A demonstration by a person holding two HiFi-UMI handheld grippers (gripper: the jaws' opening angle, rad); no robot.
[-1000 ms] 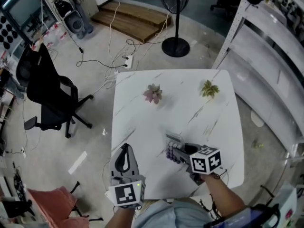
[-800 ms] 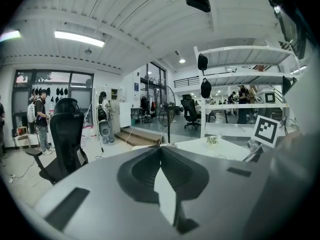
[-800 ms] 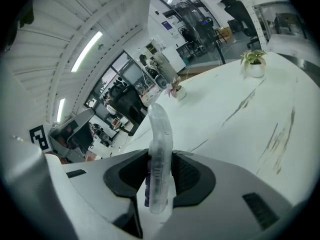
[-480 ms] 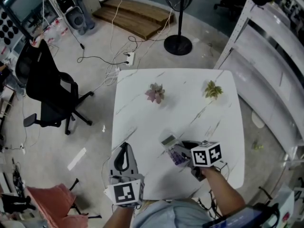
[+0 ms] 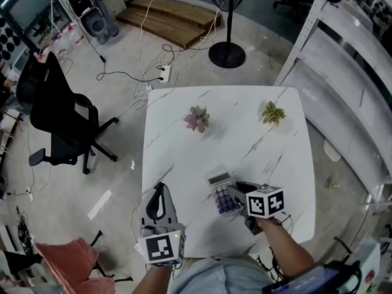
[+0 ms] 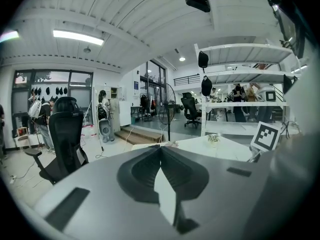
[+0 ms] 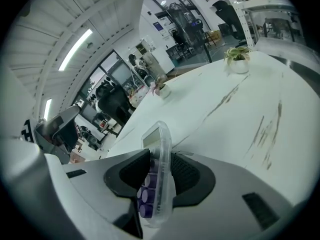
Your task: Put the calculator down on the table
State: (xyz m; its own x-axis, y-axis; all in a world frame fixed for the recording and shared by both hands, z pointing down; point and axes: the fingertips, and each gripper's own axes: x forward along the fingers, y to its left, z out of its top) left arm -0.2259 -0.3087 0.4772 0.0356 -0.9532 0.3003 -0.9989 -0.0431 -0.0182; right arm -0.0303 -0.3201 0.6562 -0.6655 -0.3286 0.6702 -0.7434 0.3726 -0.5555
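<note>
The calculator (image 5: 220, 184) is clear plastic with purple keys and a grey display. My right gripper (image 5: 228, 197) is shut on its lower half, over the table's (image 5: 245, 146) front middle. In the right gripper view the calculator (image 7: 156, 170) stands on edge between the jaws, display end pointing away, keys facing left. I cannot tell whether it touches the tabletop. My left gripper (image 5: 161, 192) hovers at the table's front left corner, fingers closed together and nothing held. In the left gripper view its tips (image 6: 160, 149) meet.
A pink succulent (image 5: 197, 119) and a green potted plant (image 5: 272, 113) stand at the table's far side. A black office chair (image 5: 64, 124) is on the floor to the left, with cables and a fan stand (image 5: 226, 57) beyond. White shelving (image 5: 343, 60) runs along the right.
The right gripper has carried the calculator a little left and forward over the table, and more of its keyed face now shows from above. The left gripper has stayed in place.
</note>
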